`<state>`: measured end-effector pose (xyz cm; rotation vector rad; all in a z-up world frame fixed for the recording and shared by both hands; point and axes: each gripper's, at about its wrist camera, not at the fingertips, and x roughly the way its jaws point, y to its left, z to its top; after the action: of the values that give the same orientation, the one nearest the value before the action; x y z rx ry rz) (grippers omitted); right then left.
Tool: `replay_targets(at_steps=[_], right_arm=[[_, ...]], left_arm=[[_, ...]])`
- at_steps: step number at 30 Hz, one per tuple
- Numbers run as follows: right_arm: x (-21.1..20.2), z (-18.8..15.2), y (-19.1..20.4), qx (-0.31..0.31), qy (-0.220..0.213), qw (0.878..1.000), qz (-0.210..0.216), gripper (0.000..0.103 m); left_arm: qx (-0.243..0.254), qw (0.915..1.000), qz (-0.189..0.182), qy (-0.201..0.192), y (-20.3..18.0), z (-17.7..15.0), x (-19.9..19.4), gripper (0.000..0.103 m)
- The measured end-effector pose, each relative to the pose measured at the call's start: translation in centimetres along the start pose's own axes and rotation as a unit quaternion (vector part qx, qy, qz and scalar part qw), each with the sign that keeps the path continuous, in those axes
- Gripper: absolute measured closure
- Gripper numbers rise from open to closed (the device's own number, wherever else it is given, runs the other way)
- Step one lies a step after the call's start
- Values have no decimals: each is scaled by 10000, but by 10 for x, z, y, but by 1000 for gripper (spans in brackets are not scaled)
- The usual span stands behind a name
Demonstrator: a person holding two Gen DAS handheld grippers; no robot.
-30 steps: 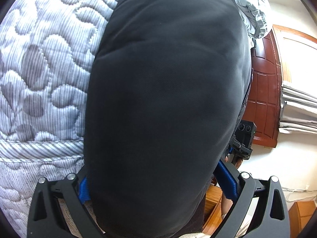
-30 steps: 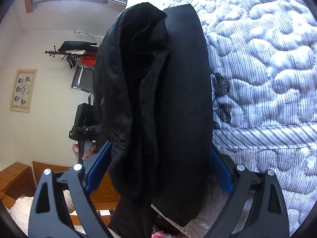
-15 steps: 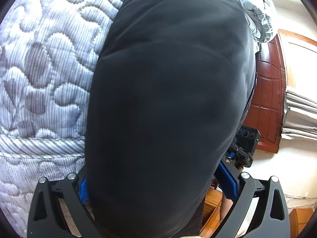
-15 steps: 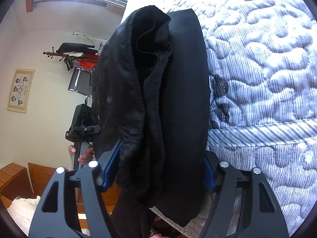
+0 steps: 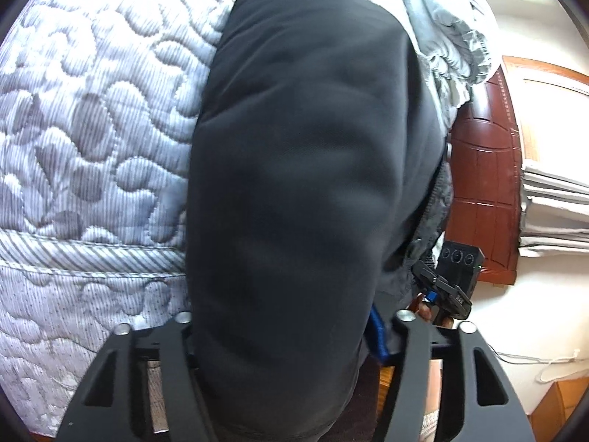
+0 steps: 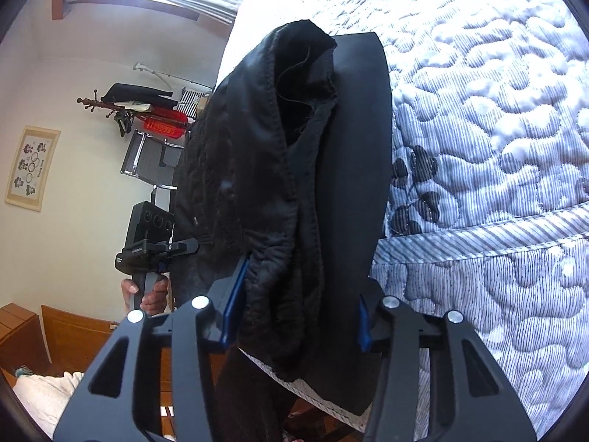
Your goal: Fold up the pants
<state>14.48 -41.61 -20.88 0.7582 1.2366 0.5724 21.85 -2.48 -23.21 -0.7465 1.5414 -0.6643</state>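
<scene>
The black pants (image 5: 294, 184) lie bunched at the edge of a quilted bed (image 5: 92, 129) and hang over its side. My left gripper (image 5: 291, 328) has the smooth folded bulk of the cloth between its jaws, which are closing; the blue right pad (image 5: 377, 335) touches the fabric and the left pad is hidden. In the right wrist view the pants (image 6: 279, 184) show a rumpled hem and fleecy lining. My right gripper (image 6: 298, 313) is closing too, with both blue pads (image 6: 232, 305) pressed against the bundle.
Each view shows the other hand-held gripper (image 5: 447, 287) (image 6: 151, 243) beside the pants. A grey blanket (image 5: 449, 40) and a red-brown headboard (image 5: 482, 191) lie at the far right. A coat rack (image 6: 121, 107) and low wooden furniture (image 6: 55, 331) stand off the bed.
Both pairs of jaws have drawn in from wide apart onto the black pants. The right gripper has crept slightly along the bundle; the left has stayed put.
</scene>
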Motion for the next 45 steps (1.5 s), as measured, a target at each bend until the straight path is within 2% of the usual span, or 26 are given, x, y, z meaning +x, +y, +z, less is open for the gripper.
replay_targets(at_steps=[6, 13, 26, 34, 39, 45], right_arm=[[-1, 3, 15, -103, -87, 9999, -58, 60], [-6, 12, 32, -266, -220, 9994, -23, 63], [-11, 47, 57, -681, -426, 9968, -18, 64], [-11, 91, 72, -956, -526, 9940, 7, 64], [-3, 116, 66, -942, -452, 9945, -33, 64], [22, 135, 50, -693, -238, 9972, -128, 64]], left_arm=[[53, 9995, -246, -179, 23, -3, -8, 57], [259, 9977, -477, -396, 22, -3, -14, 64], [486, 9935, -679, -767, -1, 28, -31, 65], [620, 9895, -728, -1081, -15, 56, -50, 65], [602, 9894, -636, -1159, -14, 77, -53, 65], [369, 9927, -490, -1040, 4, 95, -39, 65]])
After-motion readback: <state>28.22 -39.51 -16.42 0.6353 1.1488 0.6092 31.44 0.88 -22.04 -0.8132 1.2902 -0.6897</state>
